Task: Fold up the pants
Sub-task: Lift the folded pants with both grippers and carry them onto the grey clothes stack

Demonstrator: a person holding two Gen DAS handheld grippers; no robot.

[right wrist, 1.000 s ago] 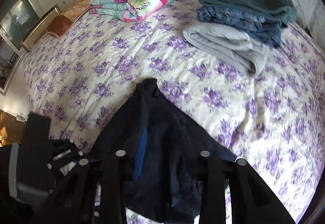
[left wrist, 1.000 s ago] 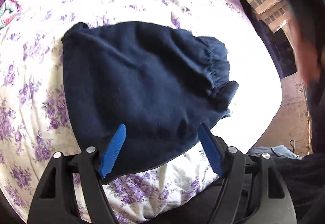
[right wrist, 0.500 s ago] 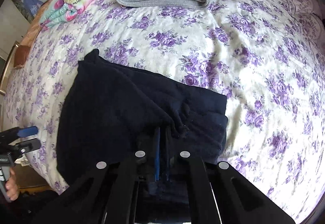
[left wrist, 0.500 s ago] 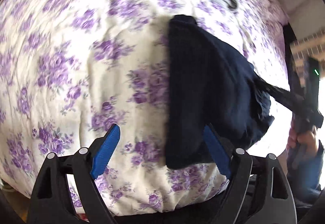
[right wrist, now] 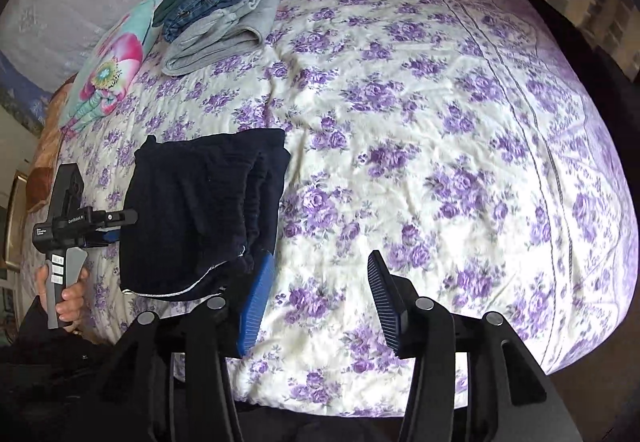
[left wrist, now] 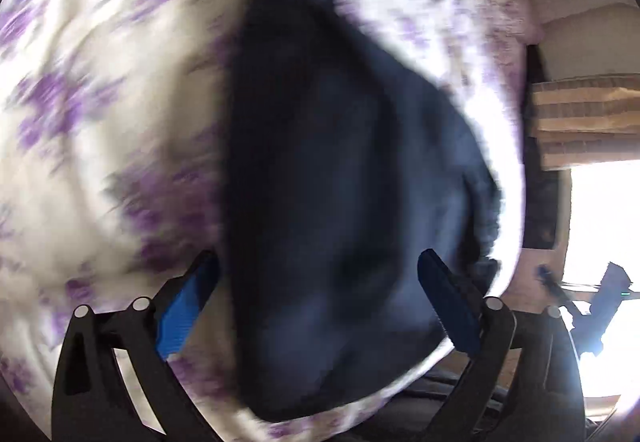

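The dark navy pants (right wrist: 204,209) lie folded in a compact rectangle on the floral bedspread (right wrist: 420,129), near the bed's front left edge. In the blurred left wrist view the pants (left wrist: 332,201) fill the middle, between and beyond the fingers. My left gripper (left wrist: 316,306) is open and empty, hovering at the pants' near edge; it also shows in the right wrist view (right wrist: 116,226), at the fold's left side. My right gripper (right wrist: 320,294) is open and empty, just right of the pants, over bare bedspread.
A stack of folded clothes, grey, denim and green (right wrist: 224,13), sits at the far side of the bed. A floral pillow (right wrist: 108,69) lies left of it. The bed's edge runs along the front and right.
My right gripper has let go of the pants, opened and pulled back to the right. My left gripper has swung over the folded pants, still open.
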